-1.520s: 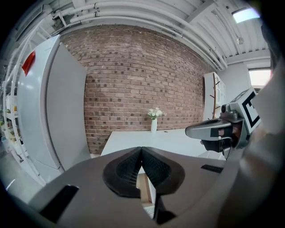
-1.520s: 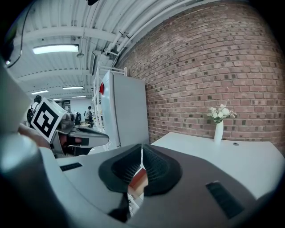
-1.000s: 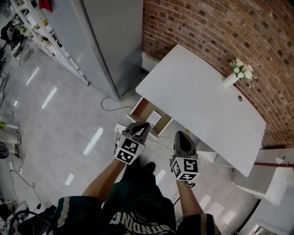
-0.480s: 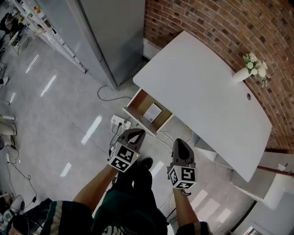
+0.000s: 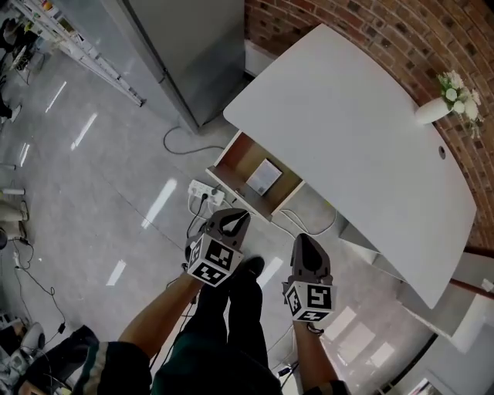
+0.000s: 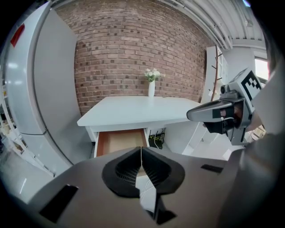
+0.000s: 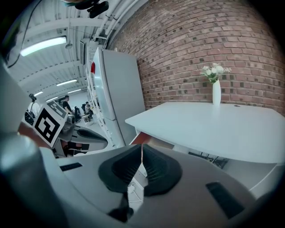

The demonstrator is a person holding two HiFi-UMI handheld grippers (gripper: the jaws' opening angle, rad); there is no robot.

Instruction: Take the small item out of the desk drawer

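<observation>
The drawer (image 5: 231,154) stands pulled out from under the left end of the white counter (image 5: 347,131), its brown bottom in full view. The small item (image 5: 264,176), a flat pale rectangle, lies on that bottom, roughly midway along it and apart from the drawer's near front edge.

Both claws are held side by side over the grey floor (image 5: 100,200), on the near side of the drawer and touching nothing. The left claw (image 5: 235,215) has its jaws pressed together along a thin line, with nothing between them; it points toward the open drawer. The right claw (image 5: 301,238) is likewise closed and empty, and it points at the counter's near edge, right of the drawer.

A white power strip (image 5: 202,190) lies on the floor just beside the drawer's front left corner. A white vase (image 5: 430,113) of pale flowers stands at the counter's far right, near the brick wall (image 5: 370,23). A tall grey cabinet (image 5: 193,46) stands left of the counter.
</observation>
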